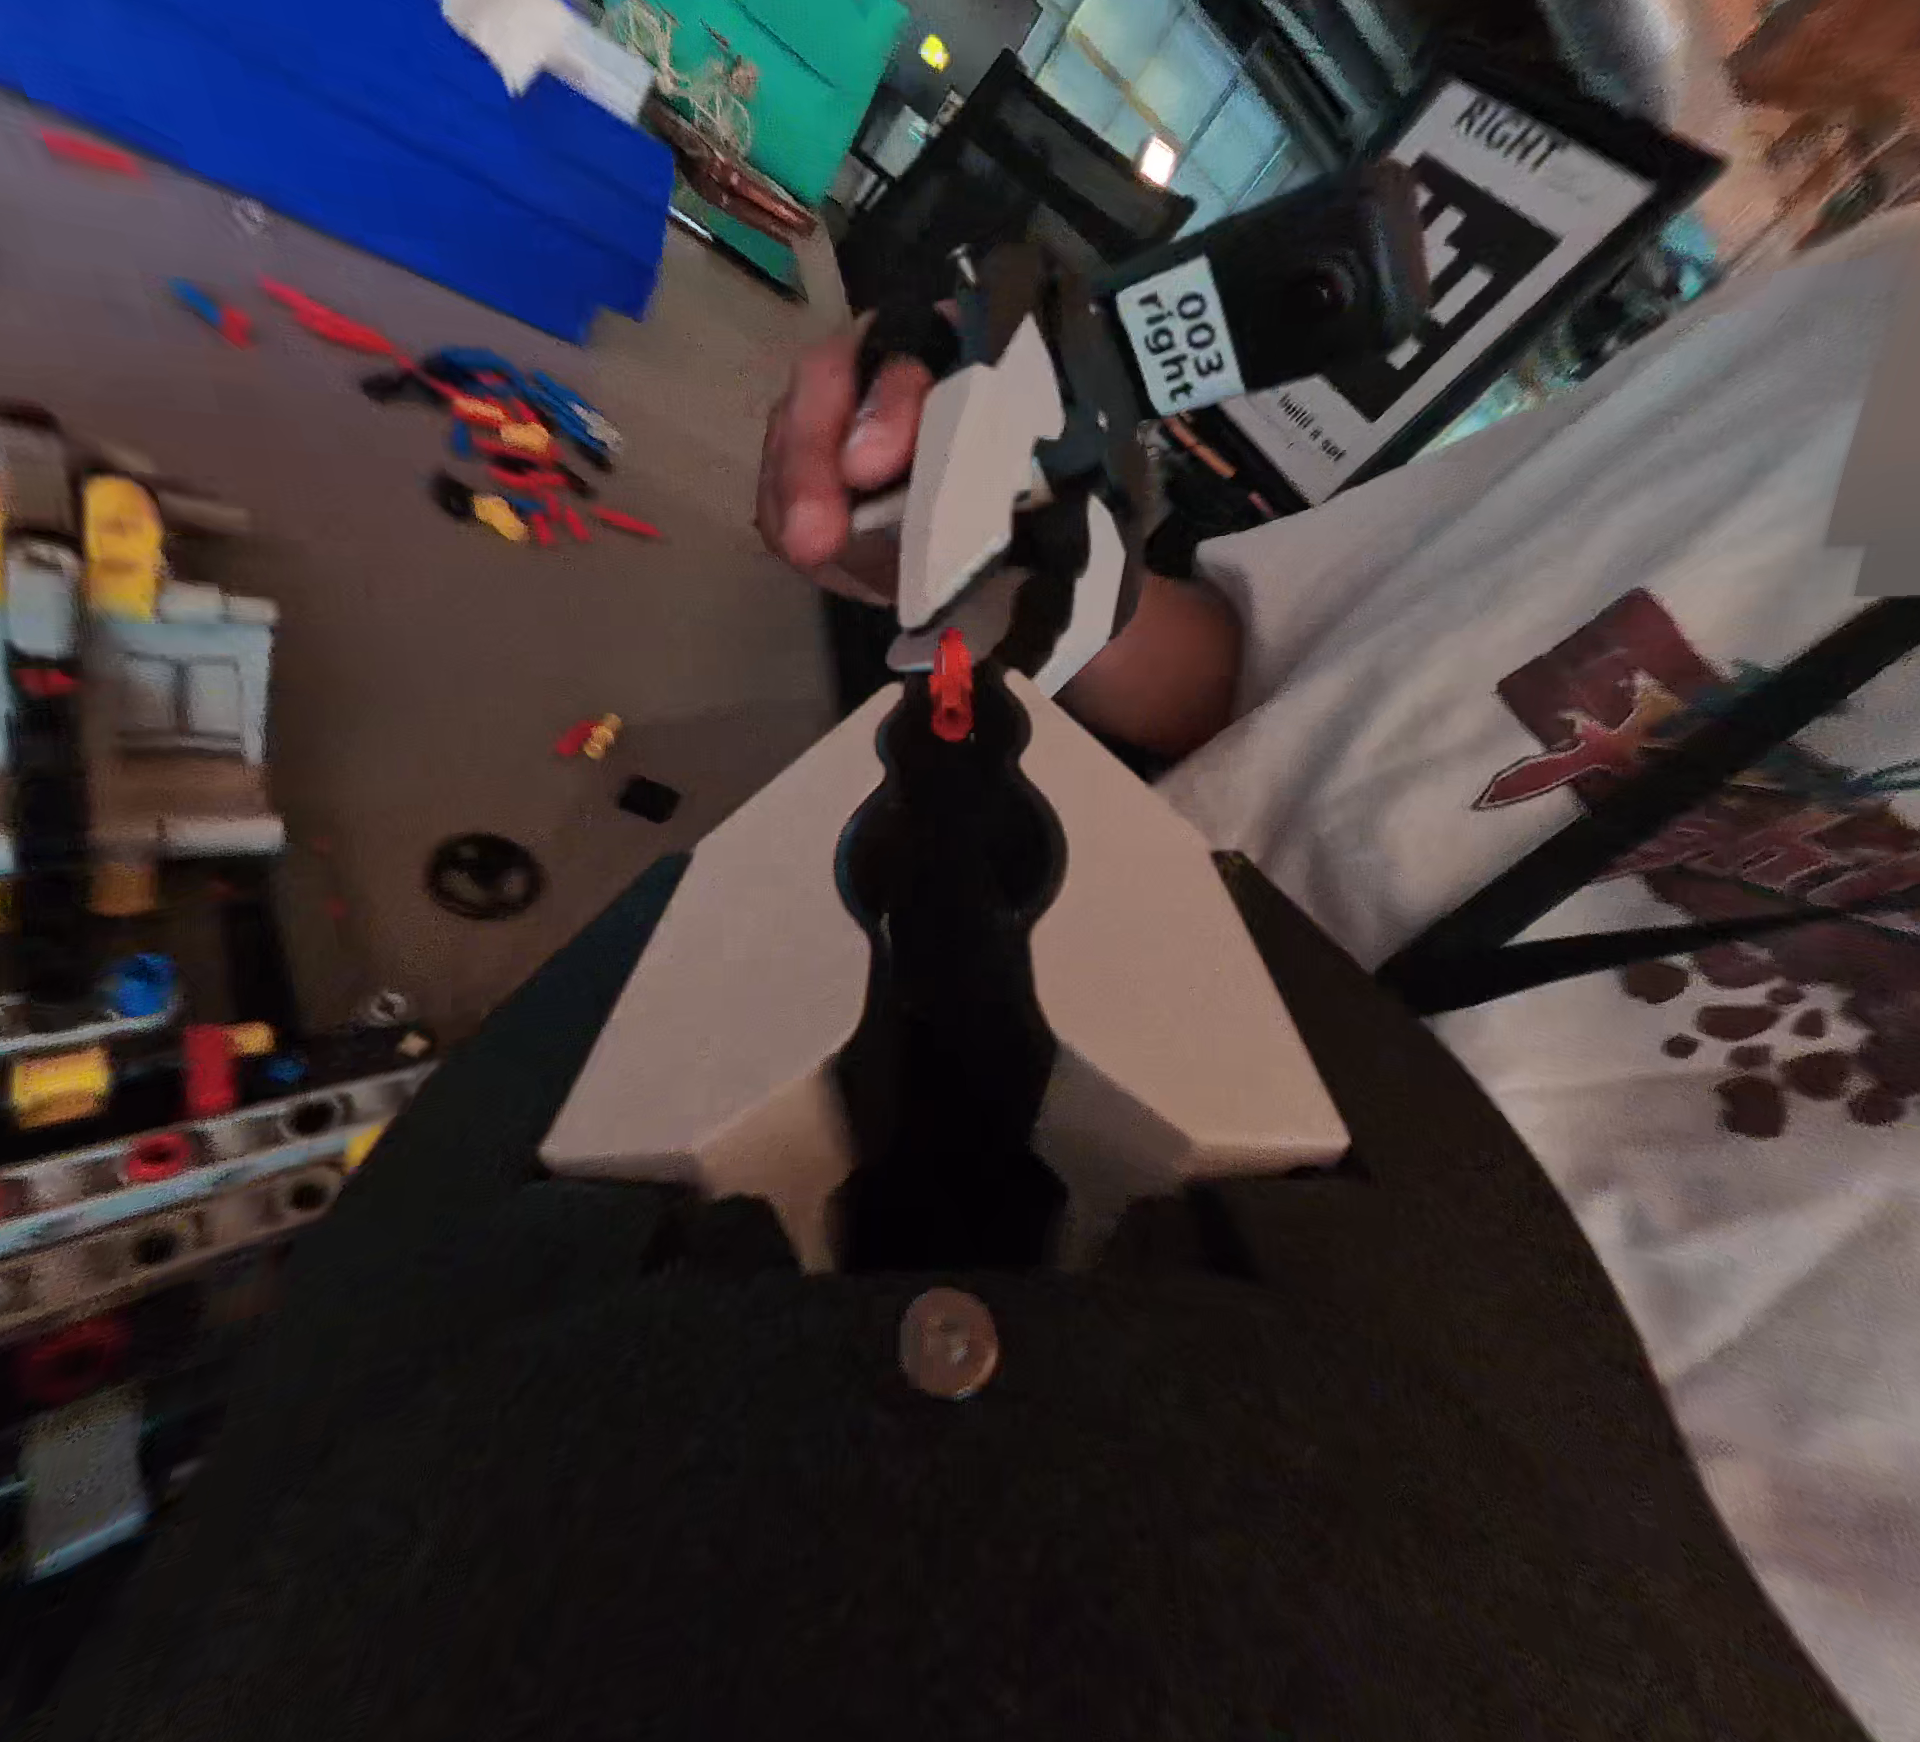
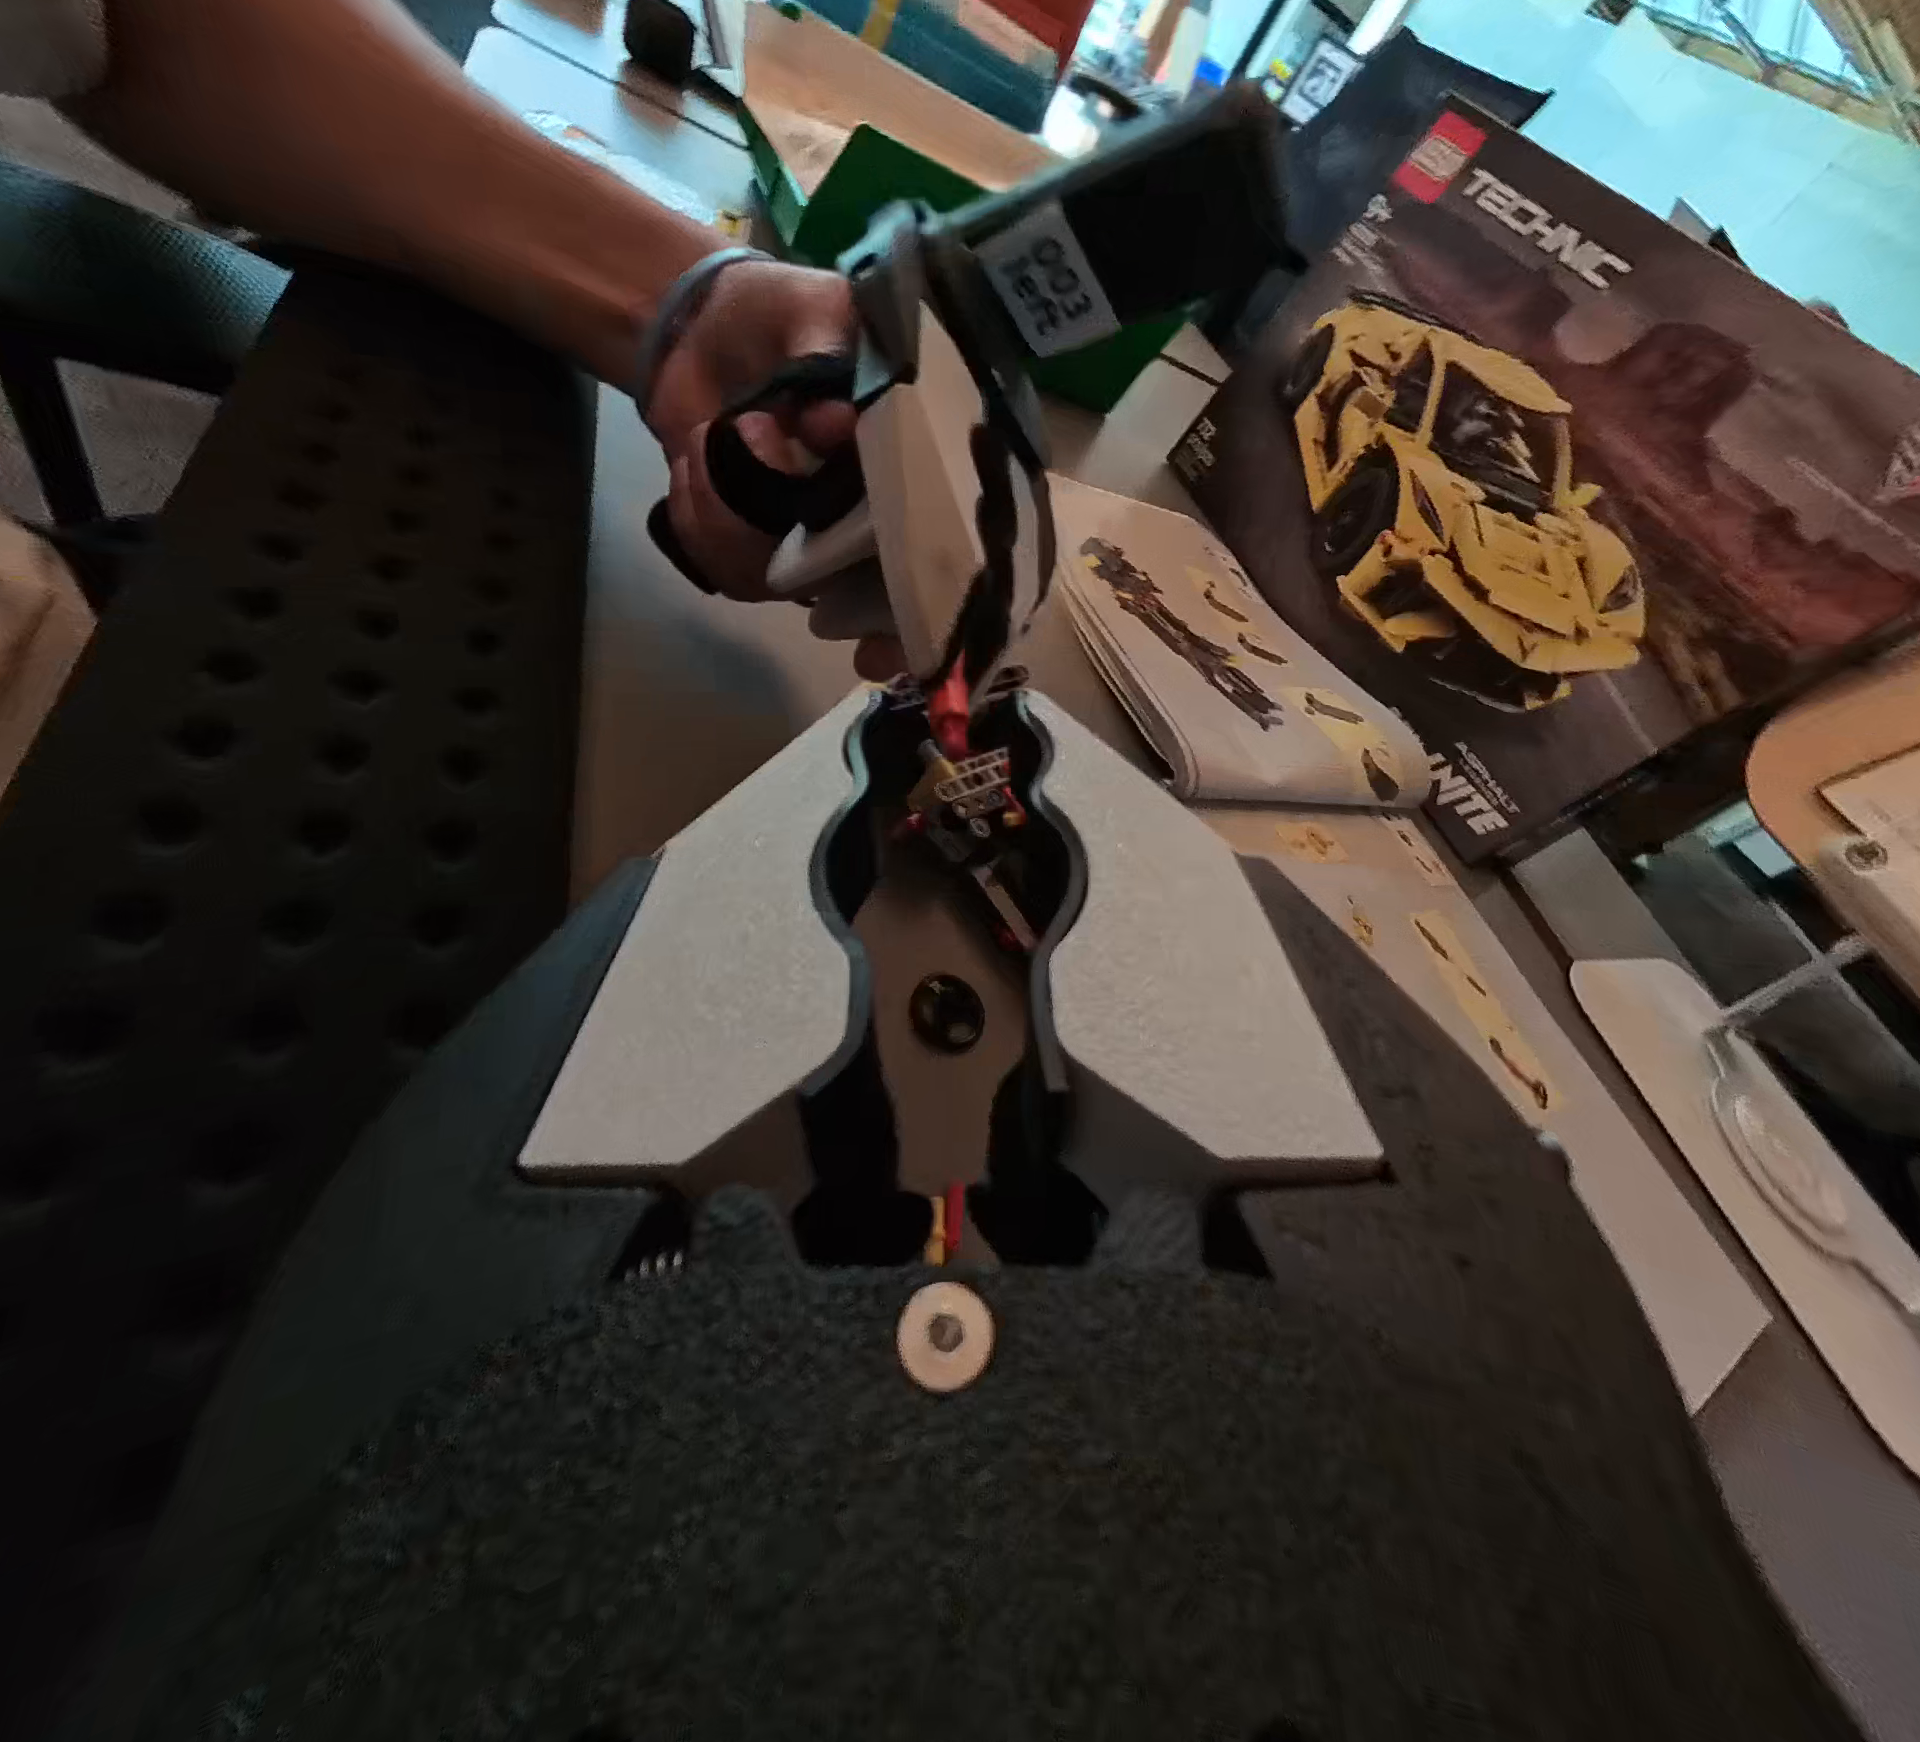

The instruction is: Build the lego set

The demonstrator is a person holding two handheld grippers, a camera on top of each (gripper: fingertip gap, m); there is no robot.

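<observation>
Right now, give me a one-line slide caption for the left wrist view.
Left gripper shut on a small red pin, tip to tip with the right gripper, loose bricks scattered on the table behind.

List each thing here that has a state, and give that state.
Left claw: shut on small red plastic pin.
Right claw: shut on small grey-and-black brick assembly.
White paper instruction booklet: lying open.
Dark cardboard set box with yellow car picture: propped upright, tilted.

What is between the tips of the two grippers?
A small red peg, pinched at the tip of the left gripper, pointing at the right gripper. The left wrist view shows it best.
</observation>
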